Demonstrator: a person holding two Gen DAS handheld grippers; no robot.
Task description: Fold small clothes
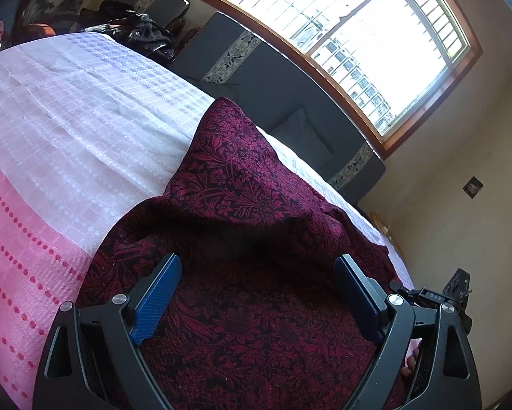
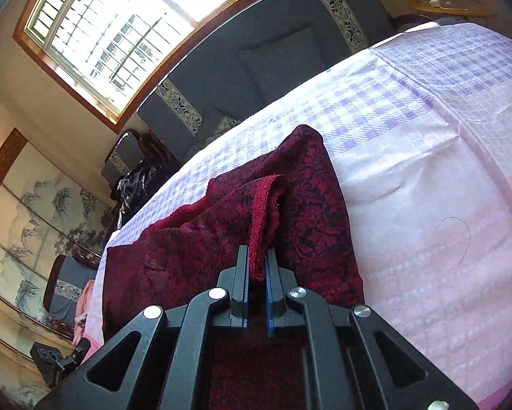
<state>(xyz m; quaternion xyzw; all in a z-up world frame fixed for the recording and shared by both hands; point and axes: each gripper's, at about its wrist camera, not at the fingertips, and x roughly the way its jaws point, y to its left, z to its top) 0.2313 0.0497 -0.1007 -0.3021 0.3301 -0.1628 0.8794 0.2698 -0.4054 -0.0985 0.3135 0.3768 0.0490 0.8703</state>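
A dark red garment with a black floral pattern (image 1: 242, 184) lies on a bed with a pink and lilac checked cover (image 1: 68, 119). My left gripper (image 1: 257, 266) is open, its blue pads (image 1: 160, 294) wide apart just above the near part of the garment, holding nothing. In the right wrist view the same garment (image 2: 310, 212) lies bunched on the bed cover (image 2: 427, 171). My right gripper (image 2: 257, 256) is shut on a folded edge of the garment (image 2: 266, 205) and lifts it slightly off the rest of the cloth.
A dark grey sofa with patterned trim (image 1: 273, 78) runs along the far side of the bed under a large barred window (image 1: 341, 34). A heap of dark clothes (image 1: 143, 30) lies at the bed's far corner. A painted screen (image 2: 34, 222) stands by the wall.
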